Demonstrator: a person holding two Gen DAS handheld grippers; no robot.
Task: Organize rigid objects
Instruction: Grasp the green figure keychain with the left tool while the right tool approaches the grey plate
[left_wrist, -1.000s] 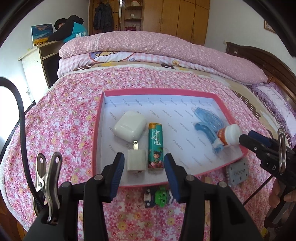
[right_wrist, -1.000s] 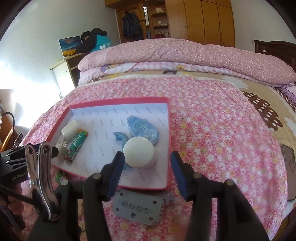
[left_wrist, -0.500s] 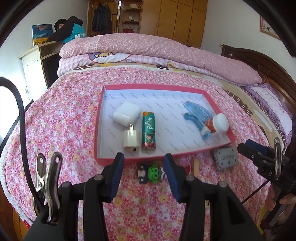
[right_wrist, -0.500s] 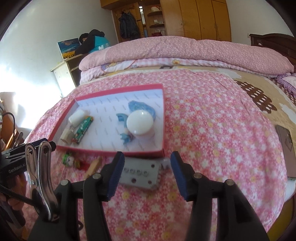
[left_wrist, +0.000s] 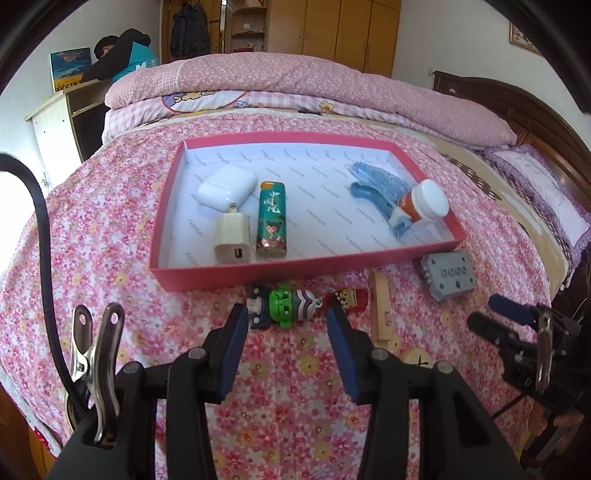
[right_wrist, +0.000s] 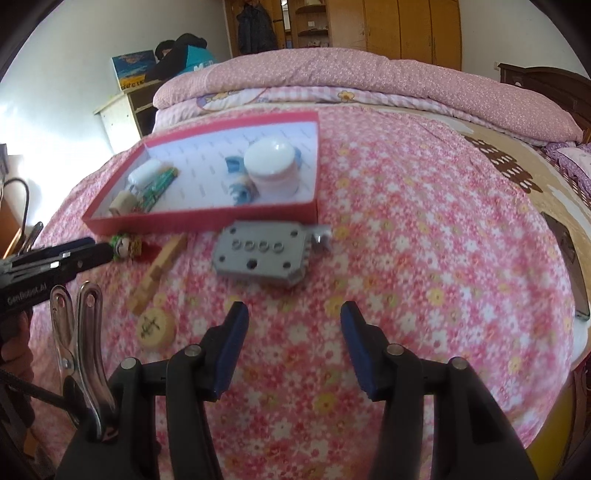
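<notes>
so it's a bedroom, big bed (left_wrist: 295, 387) with a pink flowery bedspread taking up most of the view, a rolled pink quilt (left_wrist: 303, 92) across the far end and a dark wooden headboard (left_wrist: 517, 110) on the right. wooden wardrobes (left_wrist: 351, 33) line the back wall, coats hanging (left_wrist: 188, 33) beside an open shelf. pale desk (left_wrist: 62, 122) on the left, white walls, small framed picture (left_wrist: 522, 35) up right, bright daylight coming from the left

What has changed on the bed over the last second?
Both grippers drew back from the pink tray toward the loose things in front of it. The left gripper now frames the green toy figure; the right gripper faces the grey block. Neither took hold of or let go of anything. Everything in the tray stayed put.
</notes>
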